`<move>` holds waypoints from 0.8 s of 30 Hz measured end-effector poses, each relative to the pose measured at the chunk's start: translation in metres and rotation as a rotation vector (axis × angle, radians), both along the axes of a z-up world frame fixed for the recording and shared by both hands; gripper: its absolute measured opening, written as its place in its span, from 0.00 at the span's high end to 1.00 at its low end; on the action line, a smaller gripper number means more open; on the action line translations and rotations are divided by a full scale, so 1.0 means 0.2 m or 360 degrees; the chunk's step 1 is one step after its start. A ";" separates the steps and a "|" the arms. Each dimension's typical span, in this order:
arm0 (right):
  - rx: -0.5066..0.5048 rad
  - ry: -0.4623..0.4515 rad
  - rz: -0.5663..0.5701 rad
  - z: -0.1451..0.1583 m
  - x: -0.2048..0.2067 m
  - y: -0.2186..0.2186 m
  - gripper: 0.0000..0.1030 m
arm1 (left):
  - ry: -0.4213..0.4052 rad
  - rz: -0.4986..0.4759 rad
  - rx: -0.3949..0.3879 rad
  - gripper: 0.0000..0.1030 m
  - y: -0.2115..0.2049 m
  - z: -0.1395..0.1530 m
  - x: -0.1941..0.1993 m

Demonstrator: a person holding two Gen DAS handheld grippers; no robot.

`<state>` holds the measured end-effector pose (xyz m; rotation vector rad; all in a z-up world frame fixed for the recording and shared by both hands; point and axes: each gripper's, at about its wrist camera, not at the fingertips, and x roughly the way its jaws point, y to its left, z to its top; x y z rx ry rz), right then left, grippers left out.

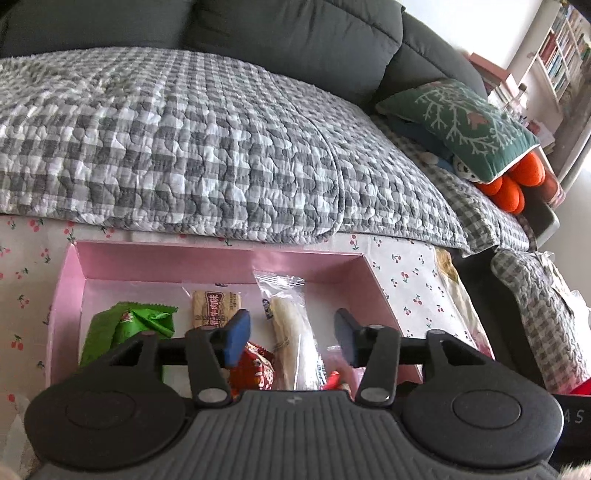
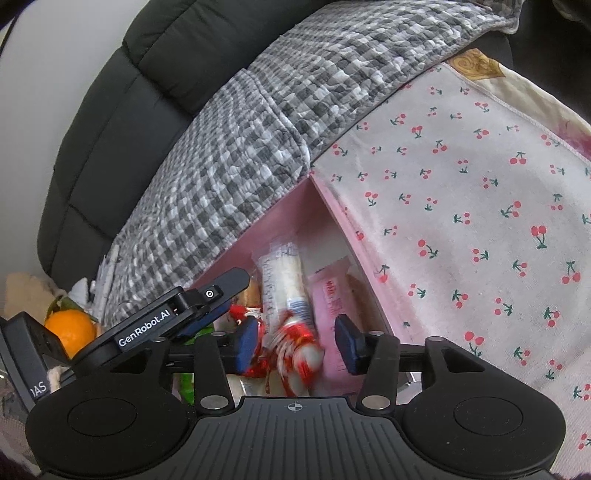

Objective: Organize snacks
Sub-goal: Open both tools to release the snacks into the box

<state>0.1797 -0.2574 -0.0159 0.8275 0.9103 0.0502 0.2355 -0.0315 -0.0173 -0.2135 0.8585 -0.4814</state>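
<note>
Over shallow pink cardboard box [image 1: 218, 264], left gripper [image 1: 291, 334] wide open, empty; green crinkled foil packet [image 1: 125, 328] at 9 o'clock. Through right wrist: right gripper [image 2: 295, 341] parted, blurred red-and-white snack wrapper [image 2: 295, 350] between, grip uncertain.

This was a home living room. A dark grey sofa [image 1: 295, 33] carried a grey checked quilt [image 1: 184, 147] and a green embroidered cushion [image 1: 461, 125], with a bookshelf [image 1: 561, 55] behind. A cherry-print cloth [image 2: 461, 221] covered the table.
</note>
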 end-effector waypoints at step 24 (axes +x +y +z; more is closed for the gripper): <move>-0.0024 -0.0125 0.0030 0.14 -0.15 -0.03 0.19 | -0.0042 0.0121 0.0087 0.05 0.18 0.15 -0.23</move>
